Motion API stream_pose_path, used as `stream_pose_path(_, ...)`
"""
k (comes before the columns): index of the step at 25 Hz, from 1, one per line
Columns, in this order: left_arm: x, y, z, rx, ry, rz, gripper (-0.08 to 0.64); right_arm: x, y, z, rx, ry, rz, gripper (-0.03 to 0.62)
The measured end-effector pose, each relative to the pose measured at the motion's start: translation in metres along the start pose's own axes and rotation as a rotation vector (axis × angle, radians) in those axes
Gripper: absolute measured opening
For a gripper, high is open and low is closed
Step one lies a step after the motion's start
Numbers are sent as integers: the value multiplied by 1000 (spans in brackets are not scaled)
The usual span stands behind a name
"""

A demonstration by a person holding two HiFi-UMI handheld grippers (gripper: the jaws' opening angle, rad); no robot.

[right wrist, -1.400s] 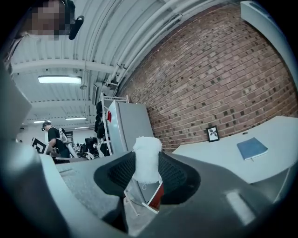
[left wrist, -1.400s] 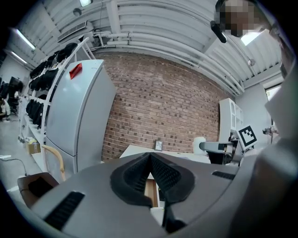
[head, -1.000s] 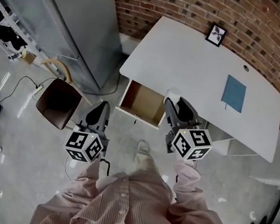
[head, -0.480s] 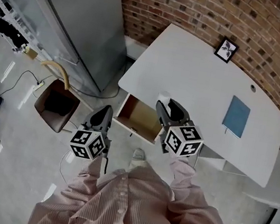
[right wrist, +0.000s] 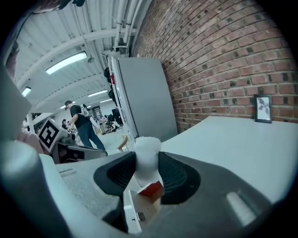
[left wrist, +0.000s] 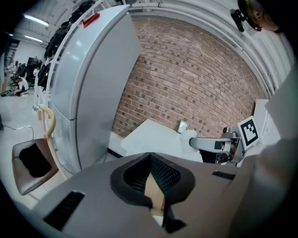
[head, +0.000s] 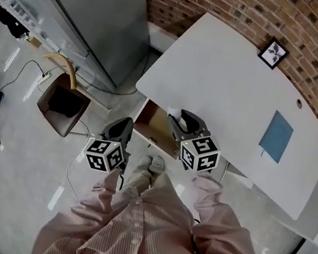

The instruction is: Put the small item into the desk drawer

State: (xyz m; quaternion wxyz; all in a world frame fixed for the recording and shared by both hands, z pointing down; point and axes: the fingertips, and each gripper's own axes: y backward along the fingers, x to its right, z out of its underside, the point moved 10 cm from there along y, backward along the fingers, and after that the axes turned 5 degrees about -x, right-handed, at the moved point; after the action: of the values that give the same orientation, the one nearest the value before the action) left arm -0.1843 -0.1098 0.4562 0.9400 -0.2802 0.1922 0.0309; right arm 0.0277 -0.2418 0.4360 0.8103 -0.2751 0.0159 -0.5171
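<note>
Your right hand-held gripper (head: 179, 123) is clamped on the small item (right wrist: 148, 151), a white piece with a red part lower down. It holds the item at the front edge of the table (head: 227, 87), just beside the open drawer (head: 155, 122), so the item is not yet inside. Your left hand-held gripper (head: 120, 130) has its jaw tips together with nothing between them, and it hangs above the floor just in front of the drawer's left corner, near the right one but not touching it.
</note>
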Motion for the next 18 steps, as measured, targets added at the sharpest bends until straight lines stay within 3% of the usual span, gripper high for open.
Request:
stream_pose_path(9,-31,-39,41,-114,85,-10,0,-4,-58,56,-231,128,-47,153)
stream_pose_path(18,-51,-73,80,-197,160,-5,0,0,-107,111,-409,169,-64,153)
